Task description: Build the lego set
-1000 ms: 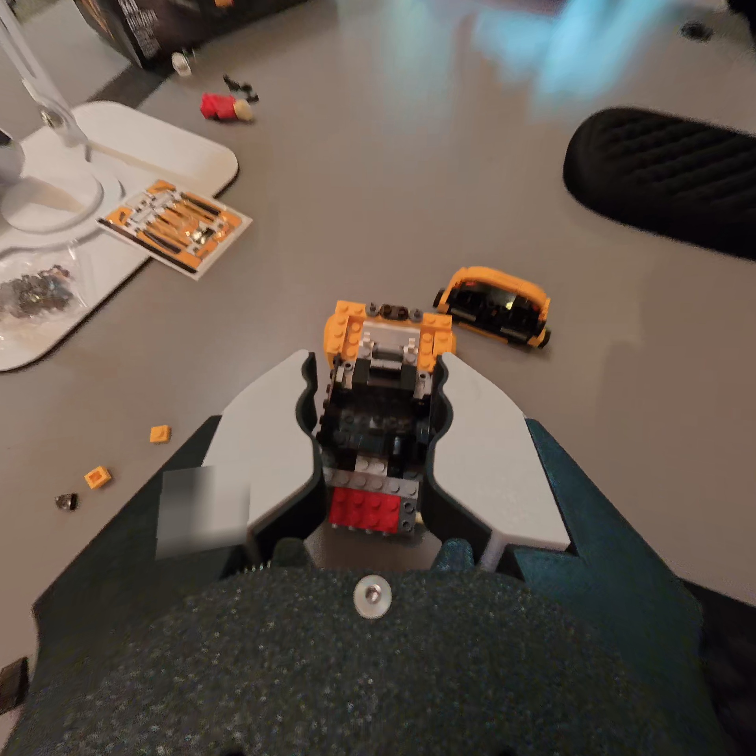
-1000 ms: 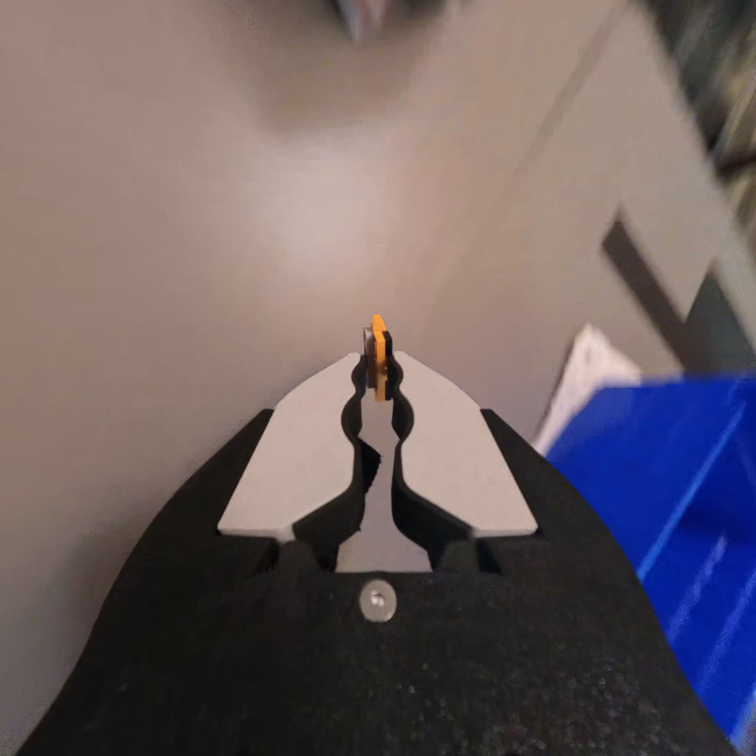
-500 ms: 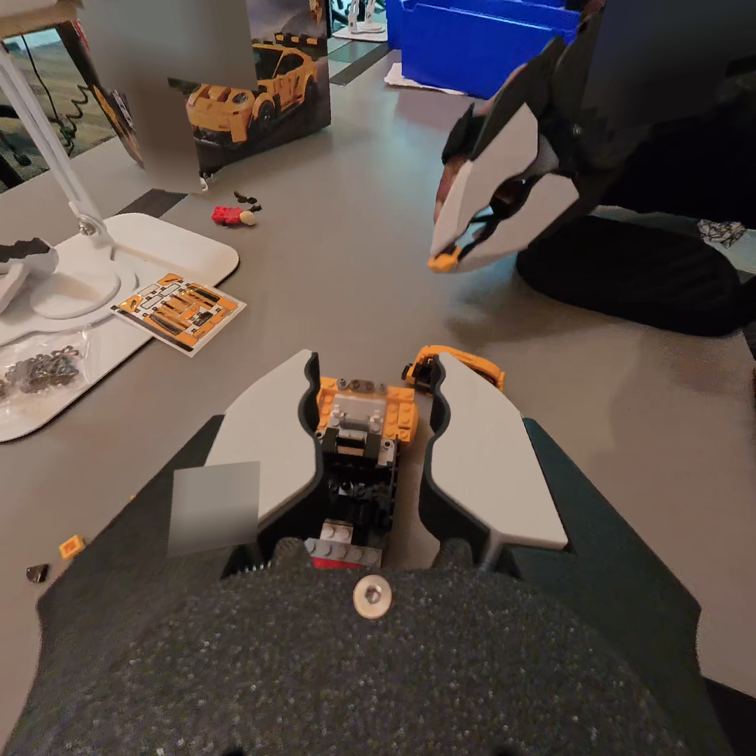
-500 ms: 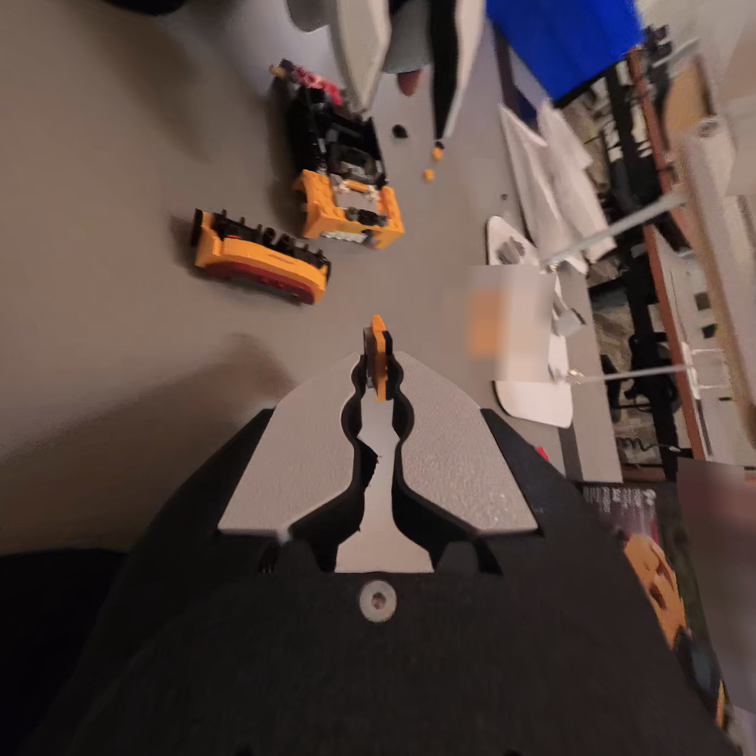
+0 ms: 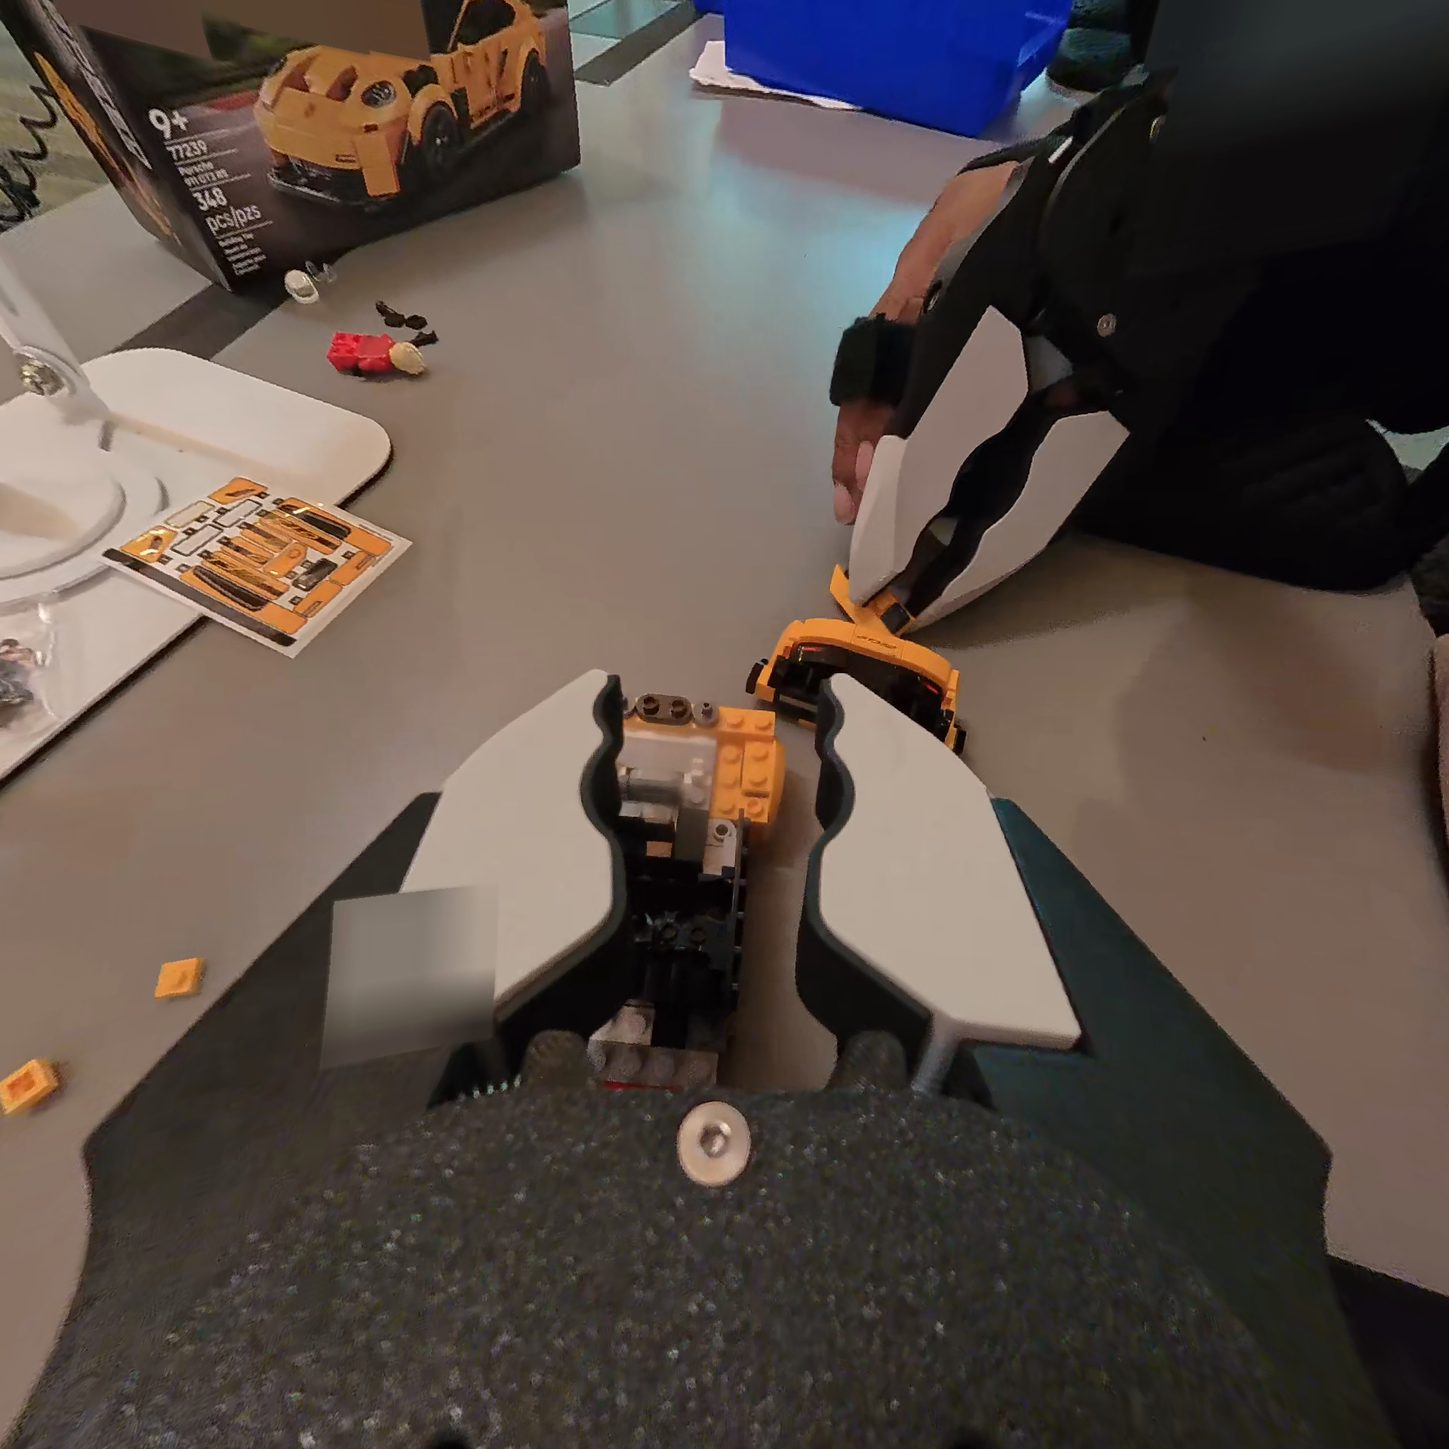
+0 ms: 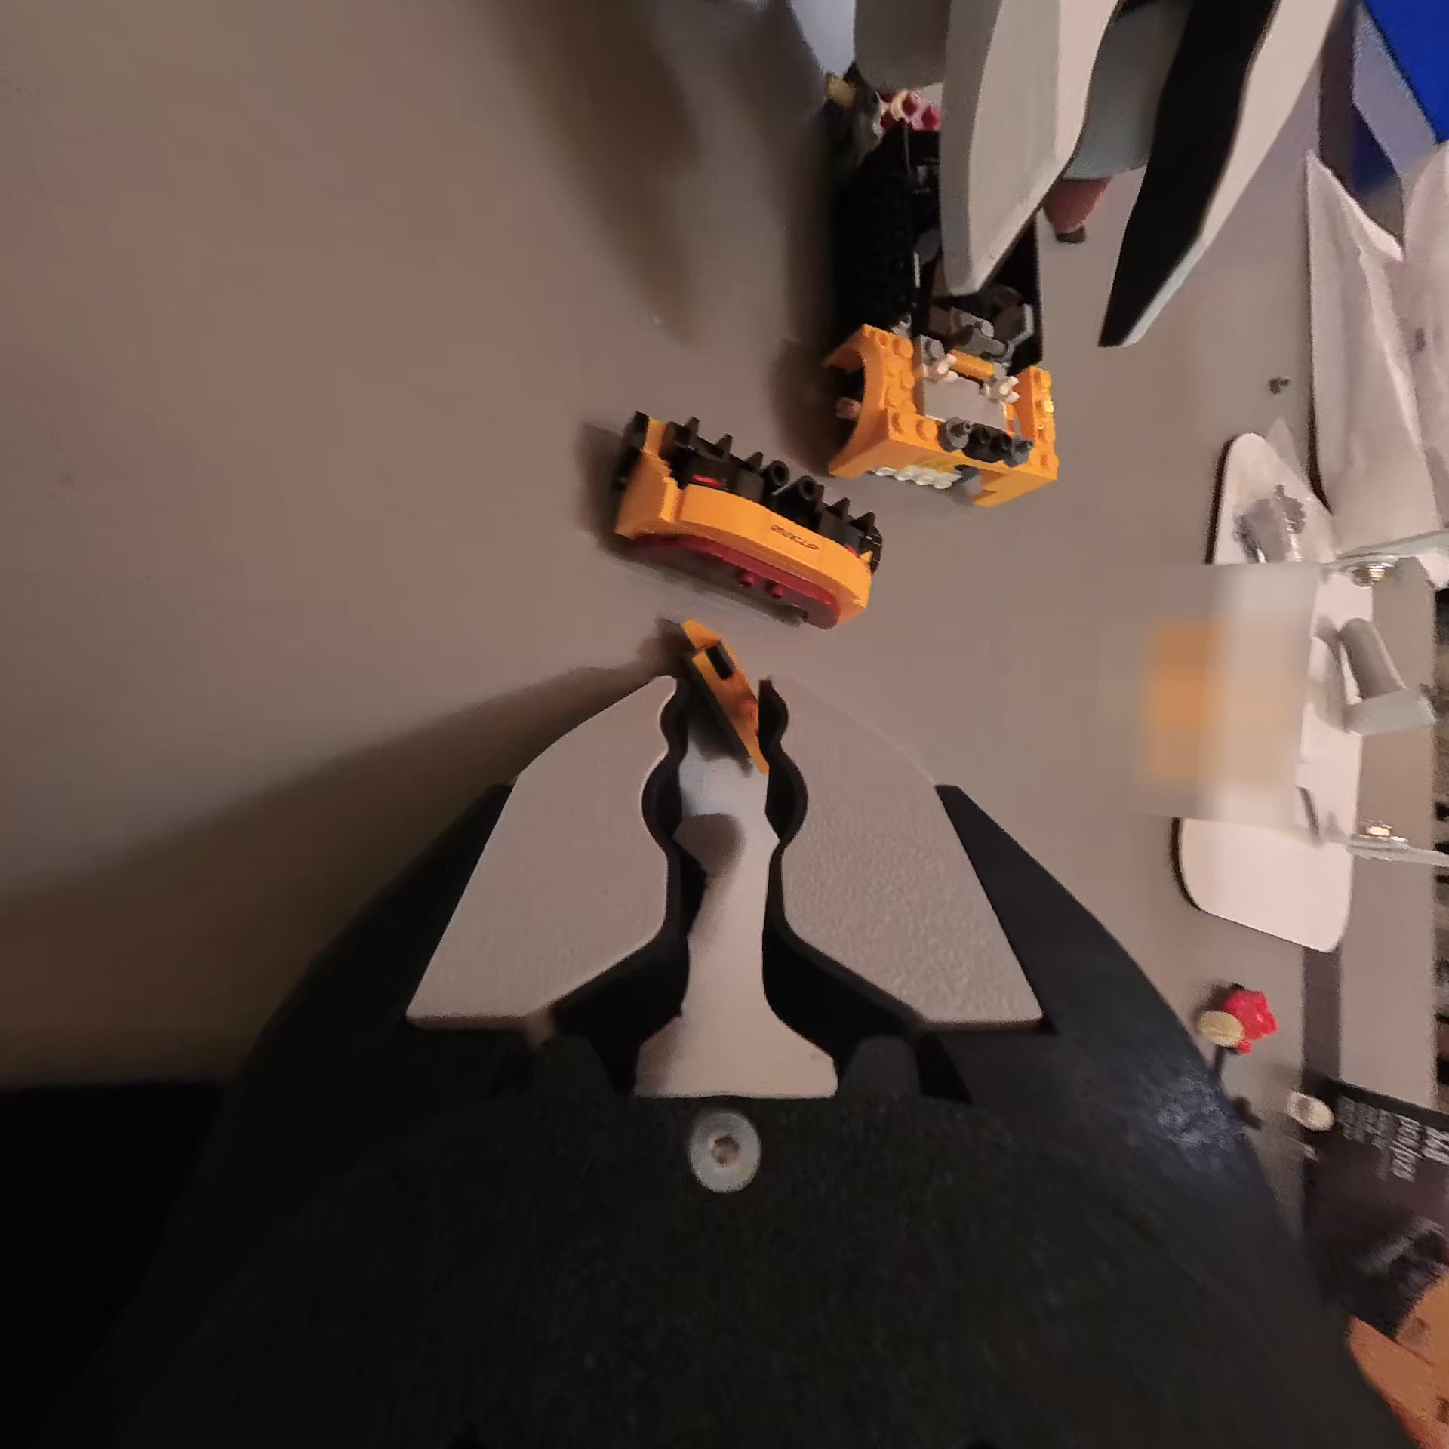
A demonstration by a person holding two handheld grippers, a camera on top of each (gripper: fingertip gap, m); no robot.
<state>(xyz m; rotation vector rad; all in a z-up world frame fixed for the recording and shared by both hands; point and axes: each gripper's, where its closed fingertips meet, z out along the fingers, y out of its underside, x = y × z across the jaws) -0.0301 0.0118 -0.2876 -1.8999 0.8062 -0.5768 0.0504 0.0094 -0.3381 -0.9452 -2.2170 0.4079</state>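
The partly built black and orange car chassis [image 5: 706, 792] lies on the grey table between the fingers of my left gripper [image 5: 717, 686], which is open; the left finger touches it, the right finger stands clear. It also shows in the right wrist view [image 6: 941, 423]. An orange rear section [image 5: 855, 651] lies just beyond it [image 6: 745, 525]. My right gripper [image 6: 723, 690] has its tips down at the table [image 5: 894, 608] beside that section. Its jaws stand slightly apart, and a small orange piece [image 6: 721, 682] leans aslant between them.
The set's box [image 5: 353, 133] stands at the back left, with a red minifigure [image 5: 372, 353] before it. A sticker sheet [image 5: 259, 553] lies by a white stand base [image 5: 196, 415]. Two loose orange plates [image 5: 179, 978] lie at the left. A blue bin [image 5: 886, 55] is at the back. Left tips to right tips: about 10 cm. The red minifigure [image 5: 372, 353] is about equally far from each gripper, around 25 cm. My right wrist view [image 6: 1243, 1010] looks at it from another angle.
My left gripper has opened and let go of the chassis. My right gripper has come down to the table by the rear section; its jaws have widened and the orange piece has tilted.
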